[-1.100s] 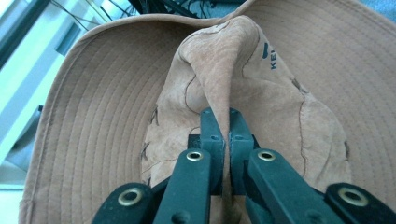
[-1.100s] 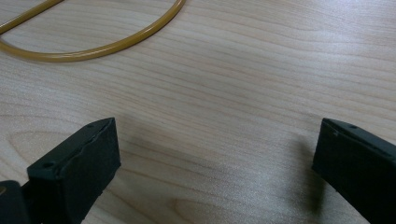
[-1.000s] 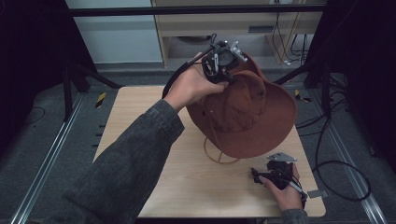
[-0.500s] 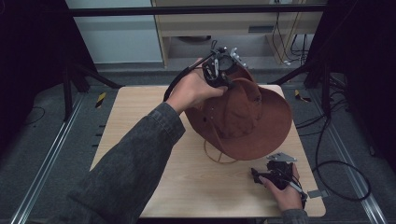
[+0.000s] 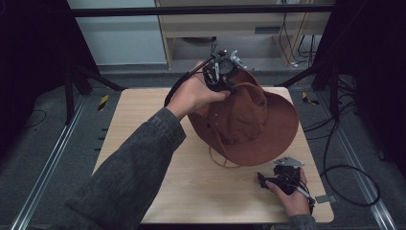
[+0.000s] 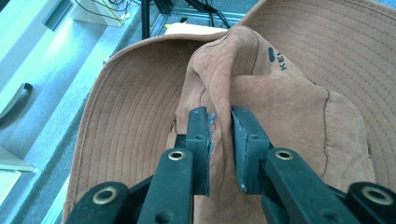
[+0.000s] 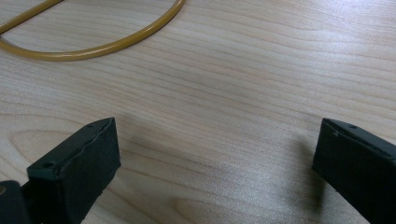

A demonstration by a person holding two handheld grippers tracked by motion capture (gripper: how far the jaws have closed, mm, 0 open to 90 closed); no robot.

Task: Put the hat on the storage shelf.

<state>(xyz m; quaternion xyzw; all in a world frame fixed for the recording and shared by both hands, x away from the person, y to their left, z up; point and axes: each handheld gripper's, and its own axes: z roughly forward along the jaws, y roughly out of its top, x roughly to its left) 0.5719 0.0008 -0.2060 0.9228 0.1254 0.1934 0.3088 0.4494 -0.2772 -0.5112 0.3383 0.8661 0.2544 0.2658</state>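
The left claw [image 6: 219, 149] has just been opening, a fold of the hat [image 5: 249, 120] loose between its jaws, so release seems underway; the right claw [image 7: 215, 172] rests wide on the desk [image 5: 143, 120].

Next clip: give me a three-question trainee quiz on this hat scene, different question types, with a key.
1. True or false: the right gripper holds the brown hat.
2. Multiple choice: in the left gripper view, what lies between the left gripper jaws? A) the yellow cord B) a fold of the hat's crown C) a cable
3. Fill in: the yellow cord lies on the wooden ____.

Key
1. False: its jaws stand wide apart over the bare table.
2. B; the jaws have just been opening, with the fold between them and a gap at one pad.
3. table
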